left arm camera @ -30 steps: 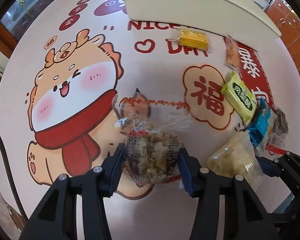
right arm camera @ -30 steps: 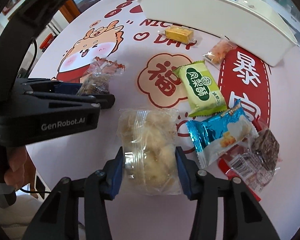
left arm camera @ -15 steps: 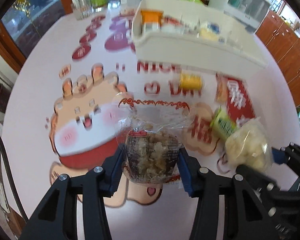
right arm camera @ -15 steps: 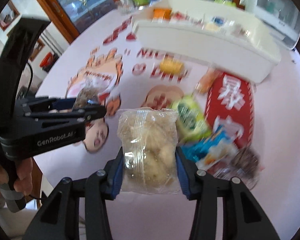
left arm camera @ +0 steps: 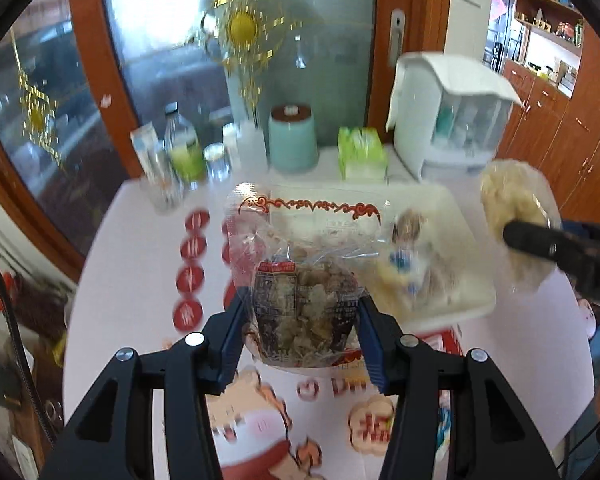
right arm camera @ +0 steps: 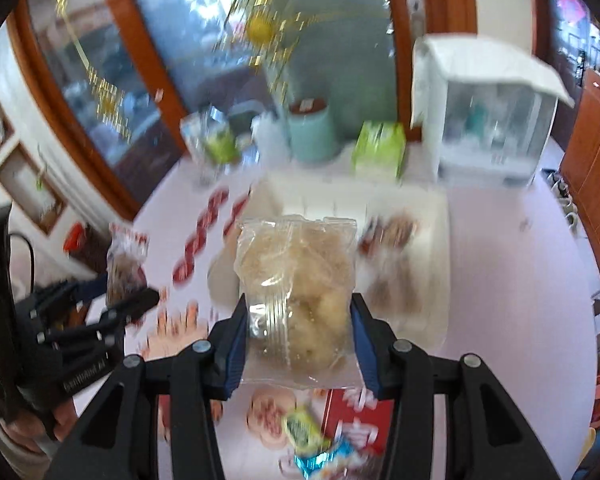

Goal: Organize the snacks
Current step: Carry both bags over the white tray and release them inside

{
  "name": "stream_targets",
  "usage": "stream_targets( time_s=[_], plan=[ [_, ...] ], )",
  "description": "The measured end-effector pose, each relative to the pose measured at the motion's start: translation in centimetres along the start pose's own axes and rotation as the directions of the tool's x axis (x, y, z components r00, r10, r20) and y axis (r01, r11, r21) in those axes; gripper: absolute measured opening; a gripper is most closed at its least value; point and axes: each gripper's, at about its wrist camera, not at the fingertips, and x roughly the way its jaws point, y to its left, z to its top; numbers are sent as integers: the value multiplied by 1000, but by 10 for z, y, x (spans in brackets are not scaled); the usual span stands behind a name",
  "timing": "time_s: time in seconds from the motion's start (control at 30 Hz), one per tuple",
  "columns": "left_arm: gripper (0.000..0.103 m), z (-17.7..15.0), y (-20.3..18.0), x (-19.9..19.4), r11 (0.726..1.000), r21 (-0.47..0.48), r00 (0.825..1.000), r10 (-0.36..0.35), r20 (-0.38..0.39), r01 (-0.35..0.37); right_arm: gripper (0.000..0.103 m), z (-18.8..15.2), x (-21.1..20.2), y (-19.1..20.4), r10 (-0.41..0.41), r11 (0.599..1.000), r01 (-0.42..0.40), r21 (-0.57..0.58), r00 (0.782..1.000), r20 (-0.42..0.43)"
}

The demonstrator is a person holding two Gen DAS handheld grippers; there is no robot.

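My left gripper (left arm camera: pixel 300 332) is shut on a clear bag of brown crunchy snack (left arm camera: pixel 304 312) and holds it in the air in front of the white snack tray (left arm camera: pixel 452 304). My right gripper (right arm camera: pixel 298 338) is shut on a clear bag of pale puffed snack (right arm camera: pixel 300 300), also lifted, in front of the same tray (right arm camera: pixel 432 264). The right gripper and its bag show at the right of the left wrist view (left arm camera: pixel 516 216). The left gripper shows at the left of the right wrist view (right arm camera: pixel 112 304). Loose snack packets (right arm camera: pixel 312 440) lie on the table below.
At the table's far end stand a teal canister (left arm camera: pixel 292 138), a green tissue pack (left arm camera: pixel 362 154), bottles (left arm camera: pixel 184 152) and a white lidded organizer (left arm camera: pixel 456 120). Glass doors are behind them. The printed tablecloth (left arm camera: pixel 140 280) covers the table.
Both grippers have lifted their bags off the table and risen and tilted up. The view has swung from the tabletop to the tray and the table's far end.
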Motion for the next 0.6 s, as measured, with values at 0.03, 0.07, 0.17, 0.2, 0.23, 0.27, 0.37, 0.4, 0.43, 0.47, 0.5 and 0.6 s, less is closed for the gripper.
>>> stream_targets(
  time_s=[0.03,0.07,0.17,0.2,0.23,0.27,0.37,0.4,0.43,0.47,0.5,0.6],
  plan=[
    [50,11,0,1,1000,9,1000,7,12,-8,47,15,-2,-1,-10,1000,9,6,1000,21],
    [50,19,-1,1,1000,16,1000,18,20,-19,47,26,-1,-2,-14,1000,14,11,999,32],
    [50,43,-5,12,998,35,999,41,29,-42,47,55,6,-8,-13,999,11,43,999,46],
    [50,49,-6,18,999,35,999,41,23,-42,47,63,10,-10,-14,999,11,53,999,48],
    [50,53,-7,24,999,33,999,34,18,-35,47,67,14,-11,-16,998,13,60,999,51],
    [50,58,-7,31,999,31,999,31,14,-31,47,73,21,-12,-22,998,19,64,999,50],
    [50,62,-10,51,999,32,999,44,-3,-44,47,86,44,-14,-31,997,28,78,999,33],
    [50,61,-10,59,998,30,999,47,-12,-47,47,86,50,-14,-33,996,31,82,999,26],
    [51,62,-11,66,999,27,999,48,-22,-47,47,88,57,-15,-35,996,34,86,999,17],
    [52,62,-11,73,999,25,998,48,-33,-47,47,91,67,-14,-39,996,39,83,999,5],
    [54,62,-11,81,998,20,998,52,-41,-52,48,91,73,-14,-46,996,46,82,999,-3],
    [76,61,-11,95,998,24,997,65,-39,-64,48,93,90,-13,-58,995,58,79,998,-8]
  ],
)
